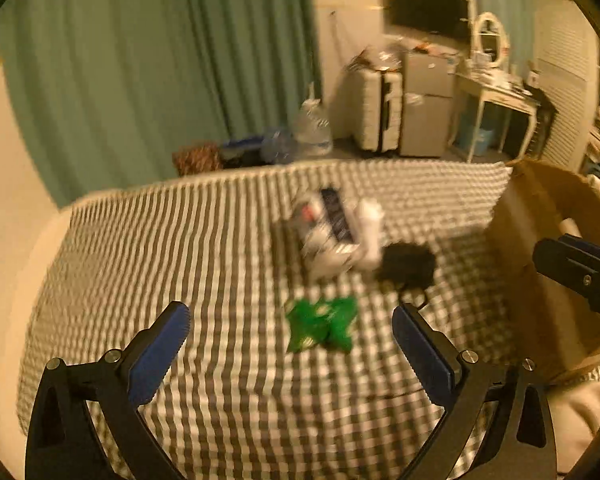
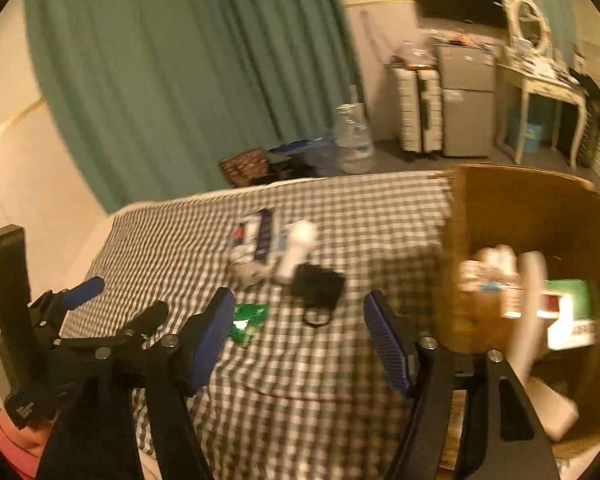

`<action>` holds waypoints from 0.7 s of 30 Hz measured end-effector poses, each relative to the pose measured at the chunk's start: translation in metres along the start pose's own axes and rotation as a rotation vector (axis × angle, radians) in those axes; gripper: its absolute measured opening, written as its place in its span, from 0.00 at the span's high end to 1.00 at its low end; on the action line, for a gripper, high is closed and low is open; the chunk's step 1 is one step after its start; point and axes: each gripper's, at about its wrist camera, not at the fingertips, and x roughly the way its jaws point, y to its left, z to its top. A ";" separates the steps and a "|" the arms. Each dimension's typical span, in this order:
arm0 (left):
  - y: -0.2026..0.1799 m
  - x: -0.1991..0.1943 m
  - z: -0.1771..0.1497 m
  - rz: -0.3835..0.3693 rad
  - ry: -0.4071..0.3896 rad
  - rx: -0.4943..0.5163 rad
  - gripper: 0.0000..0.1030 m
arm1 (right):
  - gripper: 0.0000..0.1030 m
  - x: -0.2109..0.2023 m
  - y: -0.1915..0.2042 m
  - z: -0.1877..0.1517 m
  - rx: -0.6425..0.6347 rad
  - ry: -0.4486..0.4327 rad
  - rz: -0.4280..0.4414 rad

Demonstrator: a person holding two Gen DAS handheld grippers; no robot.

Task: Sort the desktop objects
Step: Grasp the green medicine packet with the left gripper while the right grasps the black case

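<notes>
On the checkered cloth (image 1: 220,264) lie a green packet (image 1: 322,324), a black pouch (image 1: 408,266), a white bottle (image 1: 370,232) and a pile of white and dark packages (image 1: 326,220). My left gripper (image 1: 290,332) is open and empty, above the cloth just short of the green packet. My right gripper (image 2: 300,320) is open and empty, above the cloth between the green packet (image 2: 248,320) and the cardboard box (image 2: 532,216). The black pouch (image 2: 318,286) lies just ahead of it. The left gripper (image 2: 100,312) shows at the right wrist view's left. The frames are blurred.
The cardboard box (image 1: 540,240) stands at the cloth's right end and holds several items, one a green and white pack (image 2: 568,304). Beyond the far edge are water jugs (image 1: 312,128), a suitcase (image 1: 380,112), a small fridge (image 1: 428,108) and a white desk (image 1: 496,100).
</notes>
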 end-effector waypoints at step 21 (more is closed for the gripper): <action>-0.030 0.133 -0.044 -0.123 0.147 -0.079 0.00 | 0.27 0.165 -0.022 -0.010 -0.028 0.133 -0.095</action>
